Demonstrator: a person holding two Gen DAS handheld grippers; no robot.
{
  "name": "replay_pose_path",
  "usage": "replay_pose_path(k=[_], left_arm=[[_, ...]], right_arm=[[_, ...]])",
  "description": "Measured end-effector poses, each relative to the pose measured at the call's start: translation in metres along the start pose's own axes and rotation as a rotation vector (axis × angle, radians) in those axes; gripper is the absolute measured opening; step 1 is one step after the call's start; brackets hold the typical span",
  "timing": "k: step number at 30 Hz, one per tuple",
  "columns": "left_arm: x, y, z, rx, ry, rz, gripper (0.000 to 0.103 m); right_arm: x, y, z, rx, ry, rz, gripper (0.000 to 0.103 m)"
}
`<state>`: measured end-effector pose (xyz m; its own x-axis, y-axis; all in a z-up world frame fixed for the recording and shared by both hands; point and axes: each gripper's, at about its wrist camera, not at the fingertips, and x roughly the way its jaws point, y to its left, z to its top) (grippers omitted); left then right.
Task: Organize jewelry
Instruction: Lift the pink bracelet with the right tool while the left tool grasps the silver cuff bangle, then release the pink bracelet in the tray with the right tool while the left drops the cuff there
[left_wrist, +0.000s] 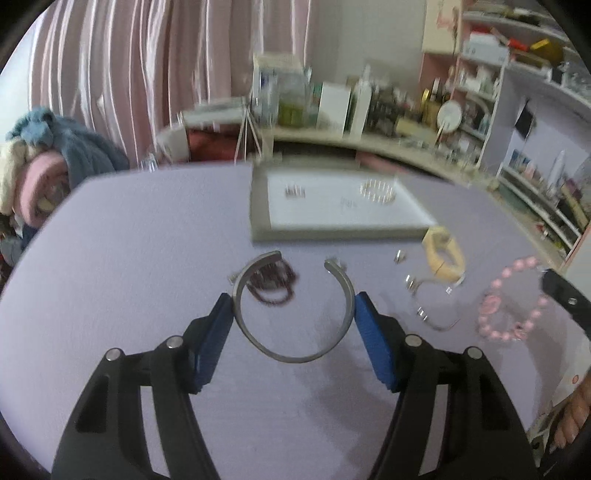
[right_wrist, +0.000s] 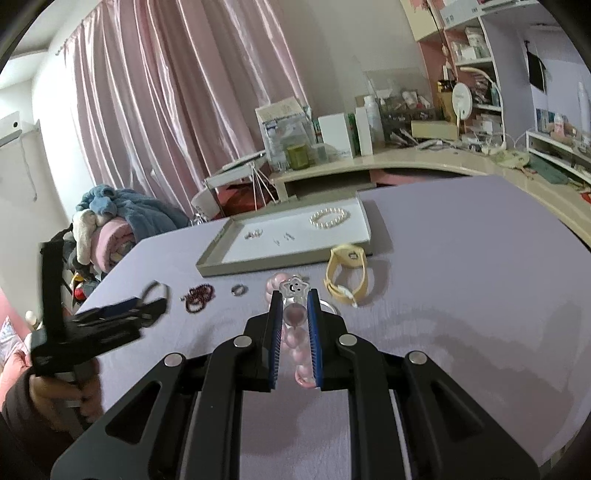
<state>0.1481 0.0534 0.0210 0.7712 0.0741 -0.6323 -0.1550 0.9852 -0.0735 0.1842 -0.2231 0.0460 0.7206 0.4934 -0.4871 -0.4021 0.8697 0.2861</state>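
The left gripper clasps an open silver metal cuff bangle across its width, blue pads touching the band on both sides, the cuff lifted clear of the lilac cloth-covered worktop. The right gripper is narrowed to a slim gap around a strand of the pink bead bracelet with a clear star charm.

Taking the shallow grey jewellery tray with a white lining as landmark: a white pearl bracelet and small silver earrings lie inside it. Just in front of its near edge lie a dark red bead bracelet, a small silver ring and a pale yellow wristwatch, all apart from one another.

Behind the tray runs a beige curved desk crowded with bottles, boxes and a round white mirror. Pink pleated curtains hang beyond; folded blue, pink and cream blankets are piled to the tray's left, shelves to its right.
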Motion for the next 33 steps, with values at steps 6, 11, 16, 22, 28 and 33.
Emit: replay_pose_path(k=[6,11,16,22,28,33], left_arm=[[-0.036,0.005,0.012,-0.008,-0.088,-0.018,0.067],[-0.051,0.005,0.015,-0.018,-0.127,-0.039,0.067],[-0.062,0.002,0.014,-0.006,-0.159,-0.048,0.067],[-0.067,0.002,0.013,-0.004,-0.173,-0.052,0.067],[-0.069,0.002,0.013,-0.01,-0.177,-0.052,0.067],[-0.071,0.004,0.016,-0.018,-0.192,-0.058,0.067]], right_arm=[[0.001,0.009,0.009,-0.017,-0.013,0.01,0.014],[0.003,0.018,0.013,-0.037,-0.013,0.021,0.014],[0.004,0.028,0.017,-0.056,-0.018,0.031,0.014],[0.006,0.034,0.016,-0.067,-0.013,0.034,0.014],[0.006,0.033,0.02,-0.073,-0.012,0.021,0.014],[0.008,0.03,0.036,-0.085,-0.034,-0.008,0.014]])
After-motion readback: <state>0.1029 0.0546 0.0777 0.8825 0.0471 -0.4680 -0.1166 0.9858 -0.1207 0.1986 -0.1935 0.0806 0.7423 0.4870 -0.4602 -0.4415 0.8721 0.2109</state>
